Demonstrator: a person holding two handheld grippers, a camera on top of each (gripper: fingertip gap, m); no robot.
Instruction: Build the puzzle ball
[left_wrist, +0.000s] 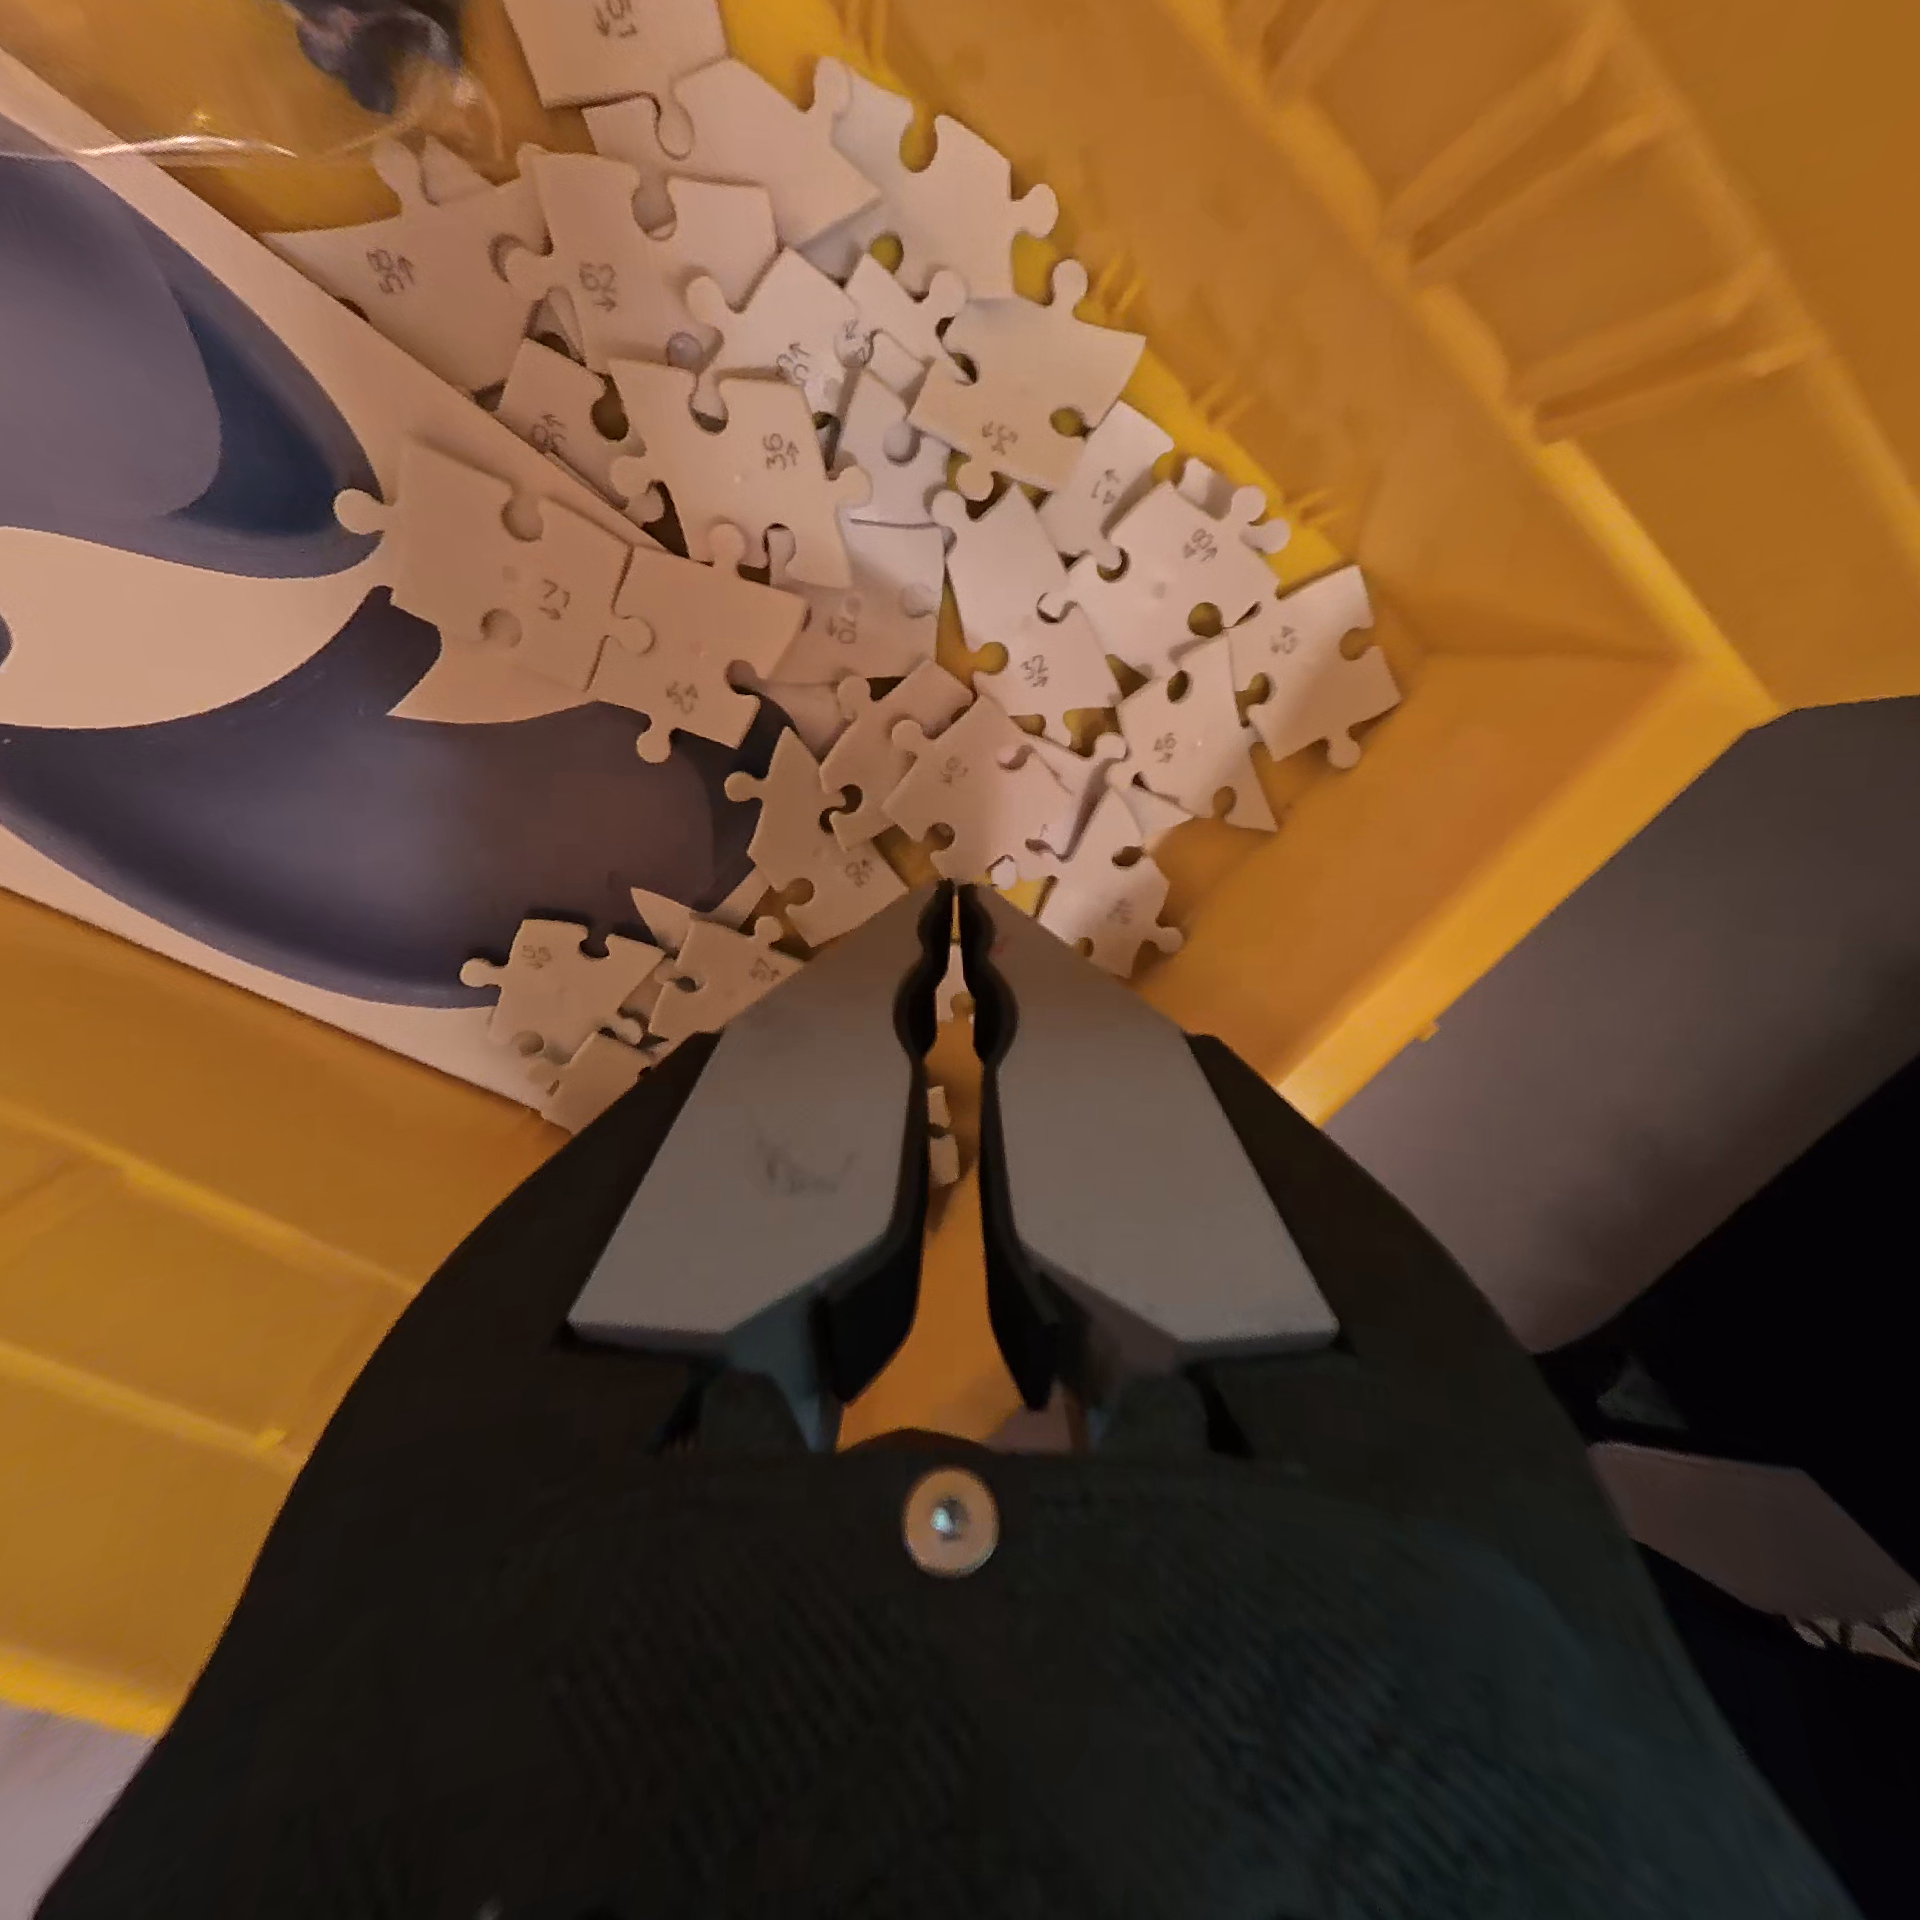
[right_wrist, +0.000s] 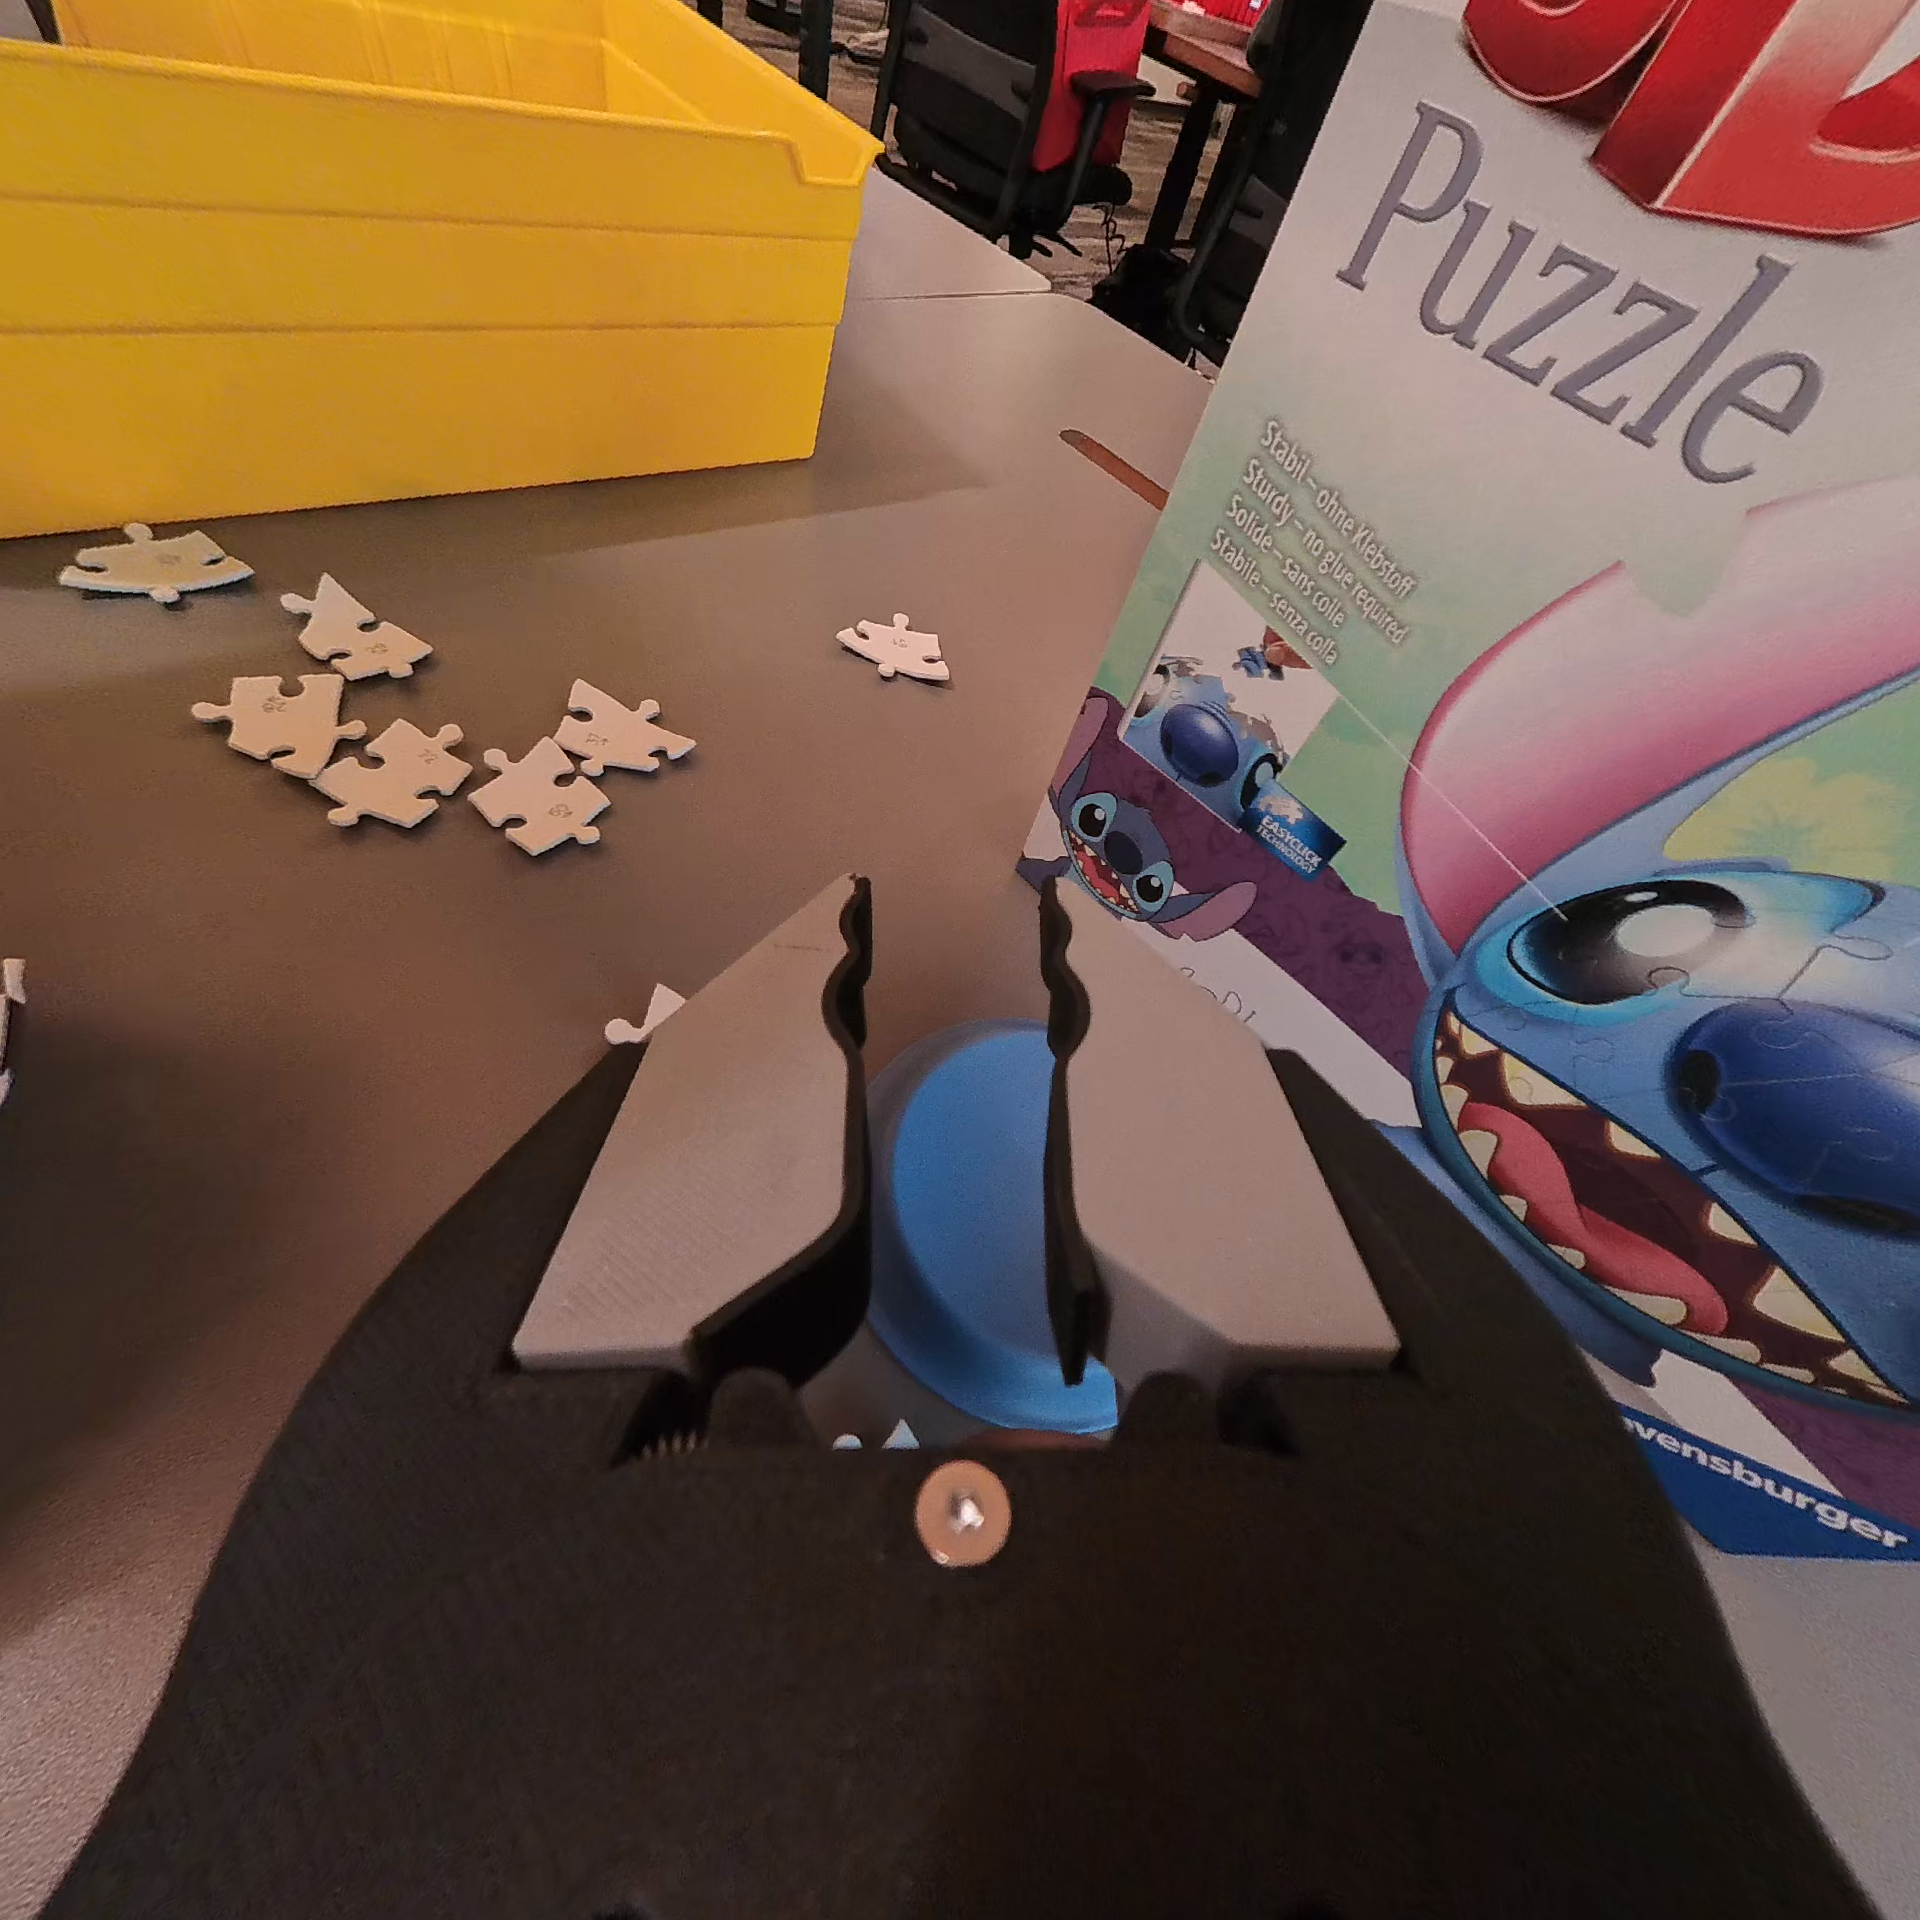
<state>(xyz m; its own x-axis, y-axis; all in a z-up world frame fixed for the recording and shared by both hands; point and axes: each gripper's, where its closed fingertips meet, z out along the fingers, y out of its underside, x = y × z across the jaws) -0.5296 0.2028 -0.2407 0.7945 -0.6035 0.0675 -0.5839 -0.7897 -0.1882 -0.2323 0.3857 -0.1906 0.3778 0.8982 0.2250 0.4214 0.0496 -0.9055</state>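
Jaws clenched empty, the left gripper (left_wrist: 956, 891) noses pale puzzle pieces (left_wrist: 966, 779) inside a yellow plastic bin (left_wrist: 1455, 468); right gripper (right_wrist: 954, 896) gapes above the grey counter (right_wrist: 520, 1039).

In the left wrist view, the left gripper (left_wrist: 956, 891) hides part of the puzzle piece pile (left_wrist: 935, 582); whether its near-closed tips pinch a piece cannot be told. A printed sheet (left_wrist: 208, 582) runs off the left edge.

In the right wrist view, the right gripper (right_wrist: 951, 899) covers most of a blue stand (right_wrist: 961, 1195). The puzzle box (right_wrist: 1507, 644) is cut off at the top and right.
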